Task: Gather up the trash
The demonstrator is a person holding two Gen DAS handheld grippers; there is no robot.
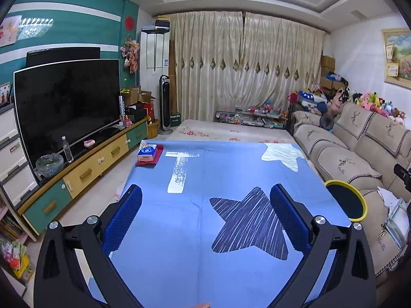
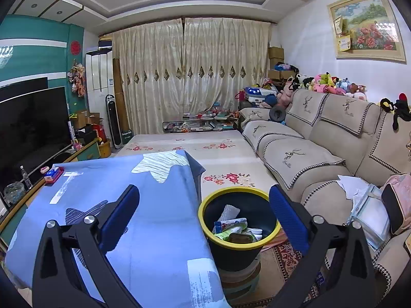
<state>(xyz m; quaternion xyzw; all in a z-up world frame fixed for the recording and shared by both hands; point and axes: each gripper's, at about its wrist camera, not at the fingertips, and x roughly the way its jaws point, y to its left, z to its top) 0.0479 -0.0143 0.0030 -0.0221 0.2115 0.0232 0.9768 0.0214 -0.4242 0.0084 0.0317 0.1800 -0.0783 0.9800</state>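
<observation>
- The left gripper point(image 1: 205, 220) hangs over a table covered in a blue cloth point(image 1: 195, 174), its blue-padded fingers point(image 1: 123, 220) spread wide with nothing between them.
- Below it the cloth shows a dark striped star point(image 1: 249, 225); a white star point(image 1: 282, 156) sits near the far right corner.
- A tissue pack point(image 1: 147, 153) lies on a red mat point(image 1: 151, 160) at the far left corner of the table.
- The right gripper point(image 2: 205, 218) is also spread wide and holds nothing; it hangs over the table's right edge and the bin.
- The bin point(image 2: 239, 231), black with a yellow rim, stands just beside the table's right edge, between table and sofa point(image 2: 321, 154), on top of a stack of stools point(image 2: 239, 279).
- The trash point(image 2: 236, 228) lies inside the bin: wrappers, crumpled paper and a small dark tin.
- In the left view only part of the bin's yellow rim shows past the table edge.
- A television point(image 1: 66, 107) stands on a low cabinet point(image 1: 84, 172) left of the table.
</observation>
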